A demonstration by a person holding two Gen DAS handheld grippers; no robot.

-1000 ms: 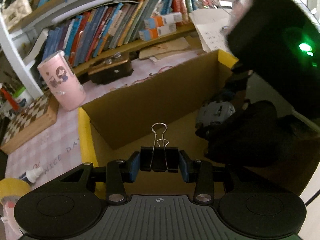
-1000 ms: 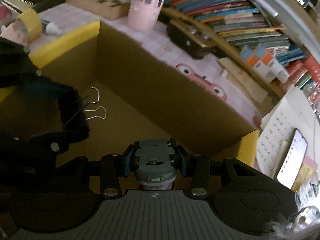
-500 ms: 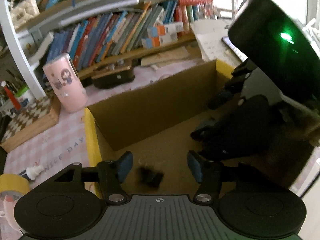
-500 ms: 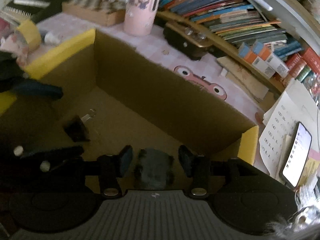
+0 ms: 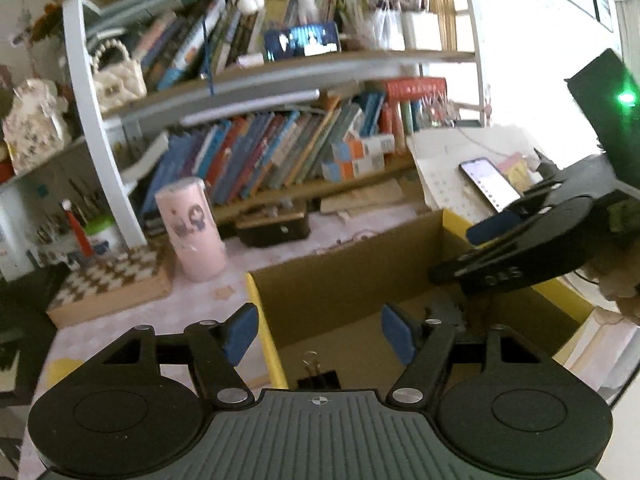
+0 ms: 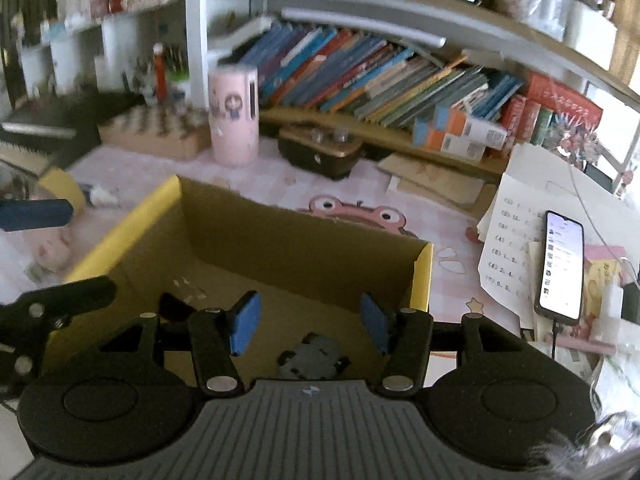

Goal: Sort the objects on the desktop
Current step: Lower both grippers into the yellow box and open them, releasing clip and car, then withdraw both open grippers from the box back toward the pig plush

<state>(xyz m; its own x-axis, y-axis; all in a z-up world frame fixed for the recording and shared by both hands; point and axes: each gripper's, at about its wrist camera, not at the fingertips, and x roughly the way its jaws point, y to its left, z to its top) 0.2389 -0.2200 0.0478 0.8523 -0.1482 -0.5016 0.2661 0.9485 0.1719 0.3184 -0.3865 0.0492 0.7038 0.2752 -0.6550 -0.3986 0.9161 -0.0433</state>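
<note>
So the cardboard box (image 6: pixel 280 240) with yellow-edged flaps sits on the pink desk mat (image 6: pixel 280 176). Left gripper (image 5: pixel 316 334) is empty, jaws opening over the box's left wall; right gripper (image 6: pixel 310 322) gapes empty too. On the box floor: gray toy car (image 6: pixel 310 358), then black binder clip (image 5: pixel 318 378).

One cardboard box (image 6: pixel 304 248), holding one binder clip (image 5: pixel 318 376) and one grey toy car (image 6: pixel 312 360). One pink tumbler (image 6: pixel 234 116), one checkered wooden box (image 5: pixel 112 280), one phone (image 6: pixel 562 264), one dark radio (image 6: pixel 320 152) near the surface's back edge.
</note>
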